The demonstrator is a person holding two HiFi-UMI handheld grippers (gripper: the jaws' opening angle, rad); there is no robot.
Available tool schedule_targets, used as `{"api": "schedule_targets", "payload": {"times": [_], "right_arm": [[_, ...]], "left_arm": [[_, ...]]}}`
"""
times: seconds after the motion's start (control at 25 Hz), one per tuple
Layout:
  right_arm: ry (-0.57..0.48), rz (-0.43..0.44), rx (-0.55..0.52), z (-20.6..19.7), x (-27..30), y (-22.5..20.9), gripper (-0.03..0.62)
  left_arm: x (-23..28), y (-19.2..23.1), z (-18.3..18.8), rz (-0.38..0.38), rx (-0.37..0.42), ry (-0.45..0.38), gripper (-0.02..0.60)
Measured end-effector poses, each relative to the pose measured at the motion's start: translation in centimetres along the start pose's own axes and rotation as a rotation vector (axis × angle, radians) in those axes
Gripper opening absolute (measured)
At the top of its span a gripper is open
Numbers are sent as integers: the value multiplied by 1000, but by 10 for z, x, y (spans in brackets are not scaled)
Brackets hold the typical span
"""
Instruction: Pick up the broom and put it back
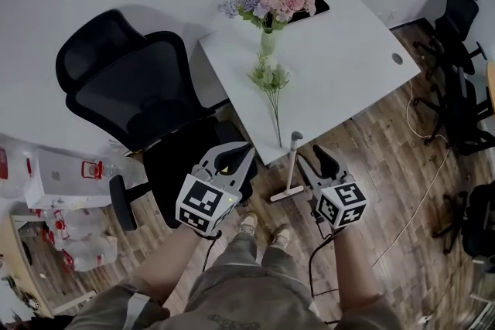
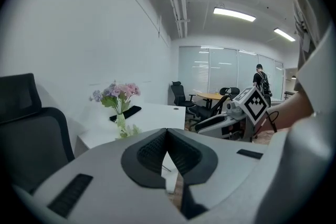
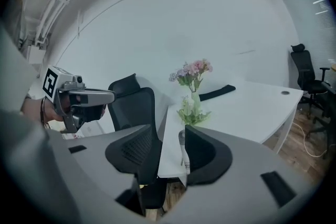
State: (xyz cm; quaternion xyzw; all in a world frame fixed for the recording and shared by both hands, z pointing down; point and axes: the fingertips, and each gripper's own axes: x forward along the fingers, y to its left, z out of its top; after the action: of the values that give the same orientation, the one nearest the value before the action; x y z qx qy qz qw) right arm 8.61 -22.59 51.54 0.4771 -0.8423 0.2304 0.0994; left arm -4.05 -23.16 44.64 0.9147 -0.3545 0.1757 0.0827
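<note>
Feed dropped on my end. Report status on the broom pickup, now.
Left gripper shut, empty. Right gripper open, lined up on broom, not gripping yet. Broom upright at table edge. Office chair close beside left gripper.

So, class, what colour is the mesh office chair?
The mesh office chair is black; head view shows it best.

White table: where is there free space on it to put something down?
The right half of the table, between the flower vase and the cable hole, is bare. The left strip is crowded: vase, green sprig, black flat object. The broom stands at the near edge.
</note>
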Motion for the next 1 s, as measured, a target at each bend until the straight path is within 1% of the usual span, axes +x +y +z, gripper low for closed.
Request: {"api": "schedule_targets", "payload": {"times": [0.08, 0.16, 0.28, 0.4, 0.52, 0.68, 0.72, 0.8, 1.0], "right_arm": [[33, 5, -5, -15, 13, -6, 208], [66, 4, -7, -29, 27, -13, 209], [106, -6, 3, -49, 44, -23, 210], [135, -16, 35, -68, 62, -31, 210], [154, -29, 55, -82, 78, -35, 210], [156, -70, 49, -88, 92, -41, 208], [152, -84, 41, -88, 92, -43, 198], [145, -109, 17, -87, 90, -45, 146], [170, -126, -24, -93, 68, -42, 137]], "left_arm": [[10, 1, -9, -9, -42, 10, 17], [18, 4, -19, -10, -64, 28, 17], [26, 7, -37, -16, -77, 63, 17], [31, 13, -56, -17, -79, 102, 17], [33, 17, -71, -10, -102, 129, 17], [32, 20, -78, -4, -103, 144, 17], [32, 20, -79, -5, -101, 146, 17], [31, 20, -81, -4, -99, 148, 17], [24, 18, -83, 4, -111, 148, 17]]}}
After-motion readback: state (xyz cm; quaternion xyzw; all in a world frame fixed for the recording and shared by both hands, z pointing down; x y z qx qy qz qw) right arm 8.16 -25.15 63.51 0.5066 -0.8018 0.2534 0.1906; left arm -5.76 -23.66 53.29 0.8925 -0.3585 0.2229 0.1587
